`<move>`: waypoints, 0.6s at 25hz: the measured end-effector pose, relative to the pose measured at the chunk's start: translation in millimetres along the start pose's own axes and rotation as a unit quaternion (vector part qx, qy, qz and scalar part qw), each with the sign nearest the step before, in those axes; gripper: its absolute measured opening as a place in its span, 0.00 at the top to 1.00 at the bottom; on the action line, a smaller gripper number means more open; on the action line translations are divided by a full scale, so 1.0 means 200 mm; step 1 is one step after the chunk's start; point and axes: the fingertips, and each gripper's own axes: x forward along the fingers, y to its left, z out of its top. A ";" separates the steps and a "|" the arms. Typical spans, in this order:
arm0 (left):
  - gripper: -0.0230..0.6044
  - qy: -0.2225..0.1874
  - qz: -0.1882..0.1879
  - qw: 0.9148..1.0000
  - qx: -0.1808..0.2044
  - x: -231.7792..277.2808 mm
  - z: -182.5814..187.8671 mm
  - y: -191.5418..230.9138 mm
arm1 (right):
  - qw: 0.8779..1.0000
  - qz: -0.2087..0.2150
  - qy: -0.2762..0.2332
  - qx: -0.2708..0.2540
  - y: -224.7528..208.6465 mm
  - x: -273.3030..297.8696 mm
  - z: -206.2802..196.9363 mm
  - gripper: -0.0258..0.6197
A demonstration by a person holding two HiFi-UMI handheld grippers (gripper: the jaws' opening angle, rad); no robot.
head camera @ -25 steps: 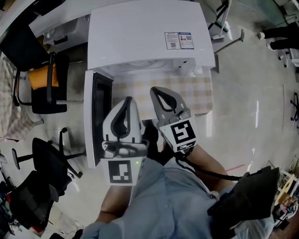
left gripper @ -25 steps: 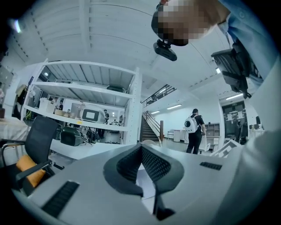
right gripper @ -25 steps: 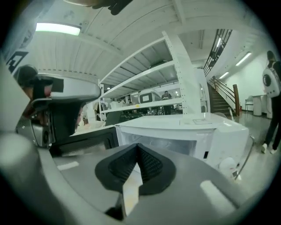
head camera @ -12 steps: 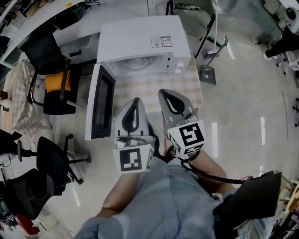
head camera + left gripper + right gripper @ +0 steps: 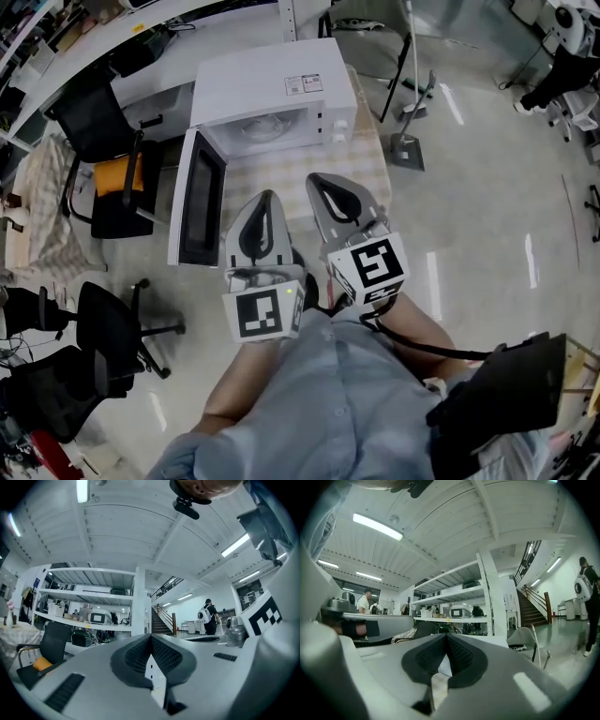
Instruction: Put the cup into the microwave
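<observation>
On checked table (image 5: 281, 178): microwave (image 5: 272, 84), long axis left-right, mouth facing the person; door (image 5: 199, 211) swung open leftward; cup not discernible. Nearer the person: left gripper (image 5: 262, 197), right gripper (image 5: 315, 180); both jaws together, empty.

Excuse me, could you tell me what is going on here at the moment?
A person stands facing a white microwave that sits on a table with a checked cloth. Its door is swung open to the left. The person holds the left gripper and the right gripper side by side, pointing level toward the microwave. Both have their fingers closed together on nothing. No cup shows in any view.
</observation>
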 end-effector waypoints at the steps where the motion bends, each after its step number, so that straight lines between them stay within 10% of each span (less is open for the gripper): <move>1: 0.96 -0.004 0.000 1.000 0.001 -0.01 0.01 0.00 | 1.000 0.001 -0.004 -0.001 0.00 -0.01 0.01 0.96; 15: 0.96 -0.011 -0.004 1.000 0.008 -0.05 0.06 -0.05 | 1.000 0.002 -0.019 0.000 0.03 -0.05 0.08 0.96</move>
